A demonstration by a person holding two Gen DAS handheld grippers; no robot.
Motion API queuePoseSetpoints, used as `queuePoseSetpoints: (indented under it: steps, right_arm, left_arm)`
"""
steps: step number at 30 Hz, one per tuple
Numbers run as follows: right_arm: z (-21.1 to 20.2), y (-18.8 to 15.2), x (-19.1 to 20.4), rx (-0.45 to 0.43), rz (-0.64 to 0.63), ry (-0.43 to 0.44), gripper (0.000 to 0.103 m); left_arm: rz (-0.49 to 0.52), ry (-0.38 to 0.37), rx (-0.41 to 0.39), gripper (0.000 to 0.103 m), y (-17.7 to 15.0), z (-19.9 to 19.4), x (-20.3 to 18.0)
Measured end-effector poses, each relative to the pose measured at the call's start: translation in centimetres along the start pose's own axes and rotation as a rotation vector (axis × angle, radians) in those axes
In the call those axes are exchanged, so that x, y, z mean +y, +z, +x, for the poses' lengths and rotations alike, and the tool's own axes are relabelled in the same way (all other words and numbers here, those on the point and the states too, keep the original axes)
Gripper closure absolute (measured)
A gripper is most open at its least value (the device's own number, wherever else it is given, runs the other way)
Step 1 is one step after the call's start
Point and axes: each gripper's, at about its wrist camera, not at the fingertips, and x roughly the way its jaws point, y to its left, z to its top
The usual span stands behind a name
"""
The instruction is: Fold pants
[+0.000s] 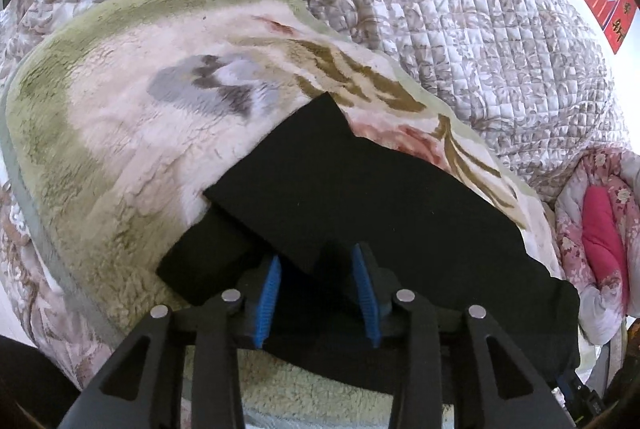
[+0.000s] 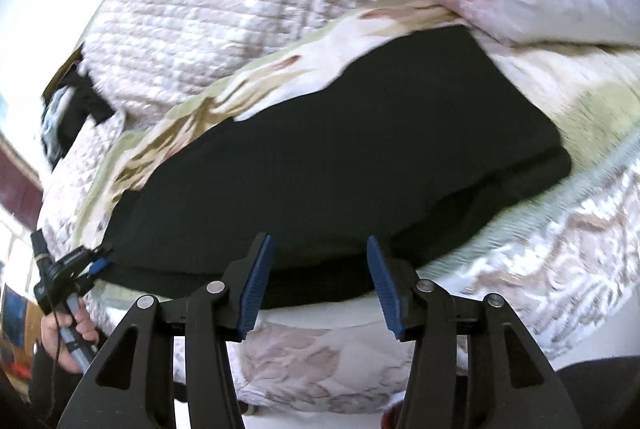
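Quilted bedding (image 1: 460, 13) carries a plush floral blanket (image 1: 120, 101), and on it the black pants (image 2: 328, 133) lie in a long band running crosswise just ahead of both grippers. The right gripper (image 2: 321, 281) hovers at the near edge with jaws apart. The left gripper (image 1: 316, 293), also spread, straddles the cloth near the leg ends without pinching it.

My left camera sits just behind the left tool (image 1: 318, 271) and looks down, very close, at the pants (image 1: 360, 197) on the bed (image 1: 460, 9). My right camera sits behind the right tool (image 2: 320, 255) and looks down at them from the other end. Both views share the pants (image 2: 320, 149) and the blanket (image 1: 120, 101). The right view also shows the left tool (image 2: 98, 265).
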Motion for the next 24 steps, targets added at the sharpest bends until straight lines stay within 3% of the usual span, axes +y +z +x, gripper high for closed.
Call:
queuePoseSetpoints:
  steps: [7,18,19,21,22,23,24]
  right_arm:
    - [-0.7,0.6,-3.0,-0.046,0.162,-0.068,0.053]
    - [-1.8,3.2,-5.5,-0.197,0.245,-0.096,0.053]
    - [-1.8,3.4,-5.7,-0.203,0.254,-0.093,0.053]
    - [-1.5,3.8,-5.9,-0.209,0.271,-0.100,0.053]
    - [-1.4,4.0,-6.0,-0.212,0.275,-0.107,0.056]
    - [-1.3,4.2,-6.0,-0.213,0.276,-0.113,0.078]
    - [-1.1,4.4,-6.2,-0.208,0.278,-0.130,0.092]
  left_arm:
    - [0.029,0.018,-0.005,0.065,0.0,0.1,-0.3]
    - [0.041,0.030,-0.007,0.066,0.0,0.0,-0.5]
    - [0.042,0.033,-0.008,0.067,0.0,0.1,-0.5]
    - [0.049,0.054,-0.011,0.083,0.2,0.2,-0.5]
    - [0.050,0.063,-0.012,0.086,0.3,0.4,-0.4]
    - [0.049,0.067,-0.010,0.093,0.5,0.6,-0.3]
    - [0.047,0.068,-0.010,0.096,0.6,0.7,-0.3]
